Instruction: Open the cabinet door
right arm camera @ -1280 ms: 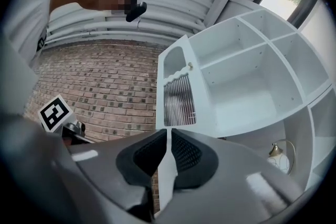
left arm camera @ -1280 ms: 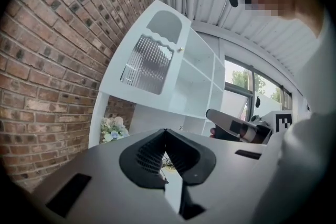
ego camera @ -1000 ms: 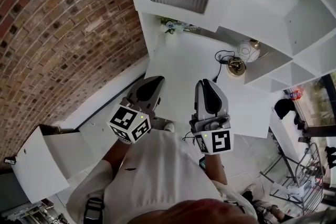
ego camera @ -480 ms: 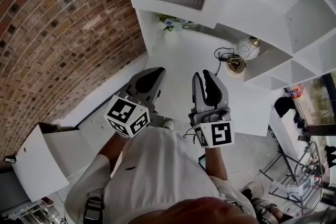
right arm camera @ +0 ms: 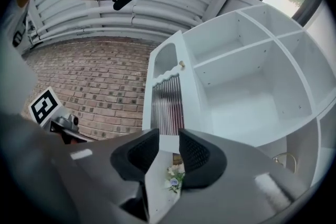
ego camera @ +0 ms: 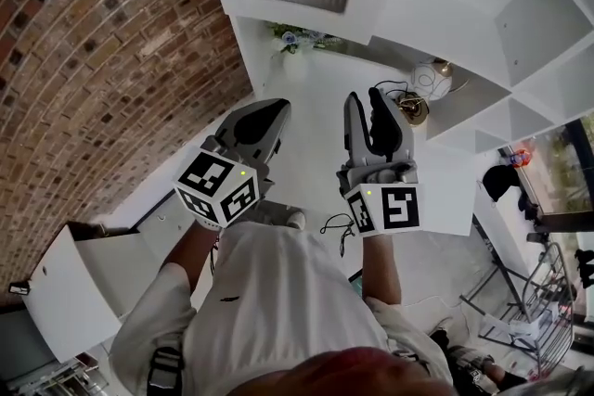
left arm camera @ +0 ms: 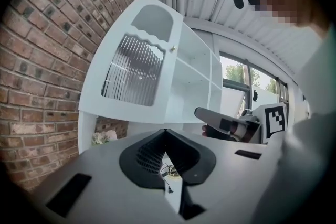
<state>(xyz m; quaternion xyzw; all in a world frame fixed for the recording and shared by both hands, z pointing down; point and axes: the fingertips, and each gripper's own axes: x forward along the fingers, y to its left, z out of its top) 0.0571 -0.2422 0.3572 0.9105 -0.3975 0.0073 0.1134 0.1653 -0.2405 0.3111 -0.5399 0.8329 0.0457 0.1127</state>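
1. Locating the target: the cabinet door (left arm camera: pixel 134 71) is white with a ribbed glass panel. It is mounted above the counter (ego camera: pixel 316 107), next to the brick wall (ego camera: pixel 111 60). It appears shut, though a flush seat cannot be confirmed. Its small knob (left arm camera: pixel 174 48) sits on the edge nearest the open shelves (right arm camera: pixel 247 86).
2. Both grippers hang below the door and well apart from it. Nothing touches the knob yet.
3. The left gripper (ego camera: pixel 269 111) has its fingers pressed together at the tips, with nothing between them.
4. The right gripper (ego camera: pixel 368 97) has just been opening its jaws. Its fingers are now partly spread and the gap is empty. Only the distant door edge and a small bunch of flowers (right arm camera: pixel 173 178) show through it.
5. Risk: the spread may be too narrow for the knob. The pads would then butt against it and press the door shut instead of enclosing it.
6. Risk: the knob looks small and smooth. A shallow pinch would probably slip off once the door starts to swing.
7. Risk: the hinge is probably on the wall side. A straight pull that ignores the door's arc could twist the knob out of the pads or load the hinge.
8. Risk: the left gripper lies under the likely sweep of the door and could be struck.
9. Risk: a low approach could knock over the flowers on the counter.
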